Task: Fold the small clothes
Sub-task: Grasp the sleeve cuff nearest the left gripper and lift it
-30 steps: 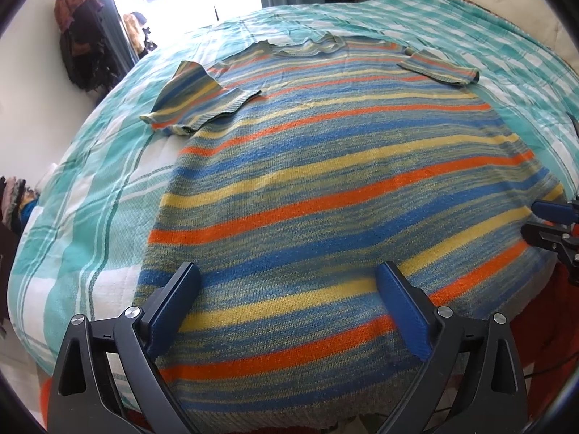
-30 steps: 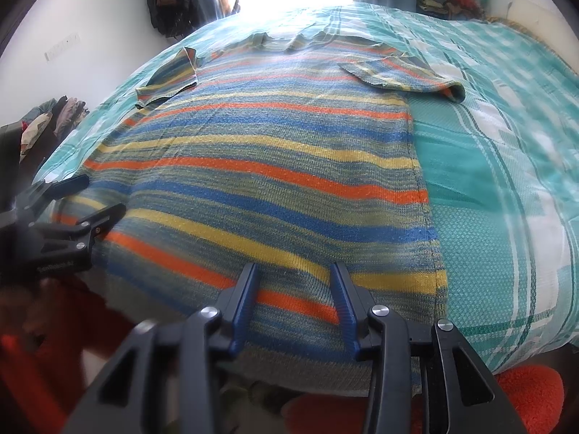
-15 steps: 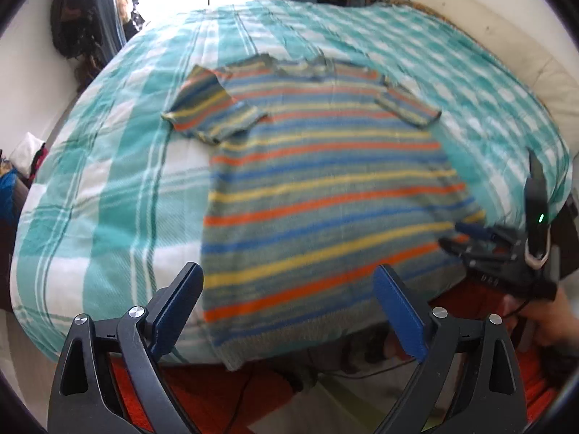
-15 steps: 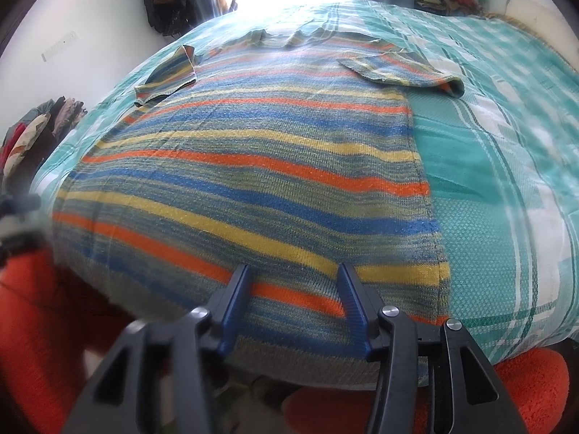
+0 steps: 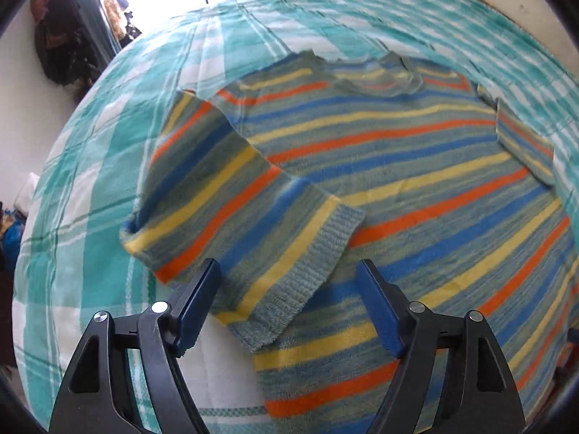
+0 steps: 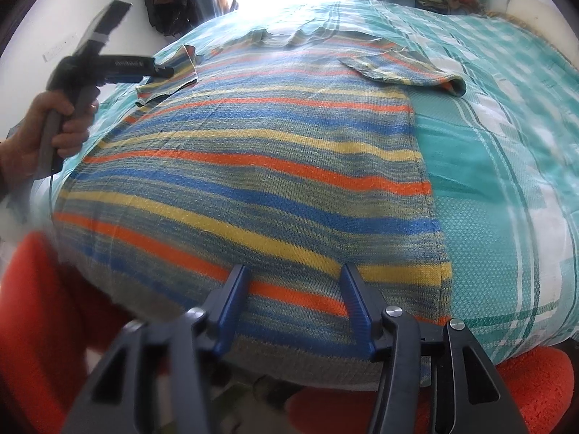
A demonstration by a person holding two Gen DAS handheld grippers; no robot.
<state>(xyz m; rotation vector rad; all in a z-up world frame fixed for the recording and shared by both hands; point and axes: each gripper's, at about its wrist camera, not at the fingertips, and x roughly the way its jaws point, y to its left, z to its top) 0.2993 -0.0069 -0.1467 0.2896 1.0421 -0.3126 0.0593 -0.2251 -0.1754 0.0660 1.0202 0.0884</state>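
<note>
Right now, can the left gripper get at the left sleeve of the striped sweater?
Probably yes. The left gripper is open and hangs just short of the left sleeve, which lies flat on the striped sweater with its ribbed cuff nearest. Nothing is between them.

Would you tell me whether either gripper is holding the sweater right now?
Neither: the left gripper and right gripper are open over the sweater.

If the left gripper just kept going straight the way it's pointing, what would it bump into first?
Most likely the striped sweater's left sleeve. The left gripper is open, and the sleeve's ribbed cuff lies directly ahead between its fingers. Depth is hard to judge here.
</note>
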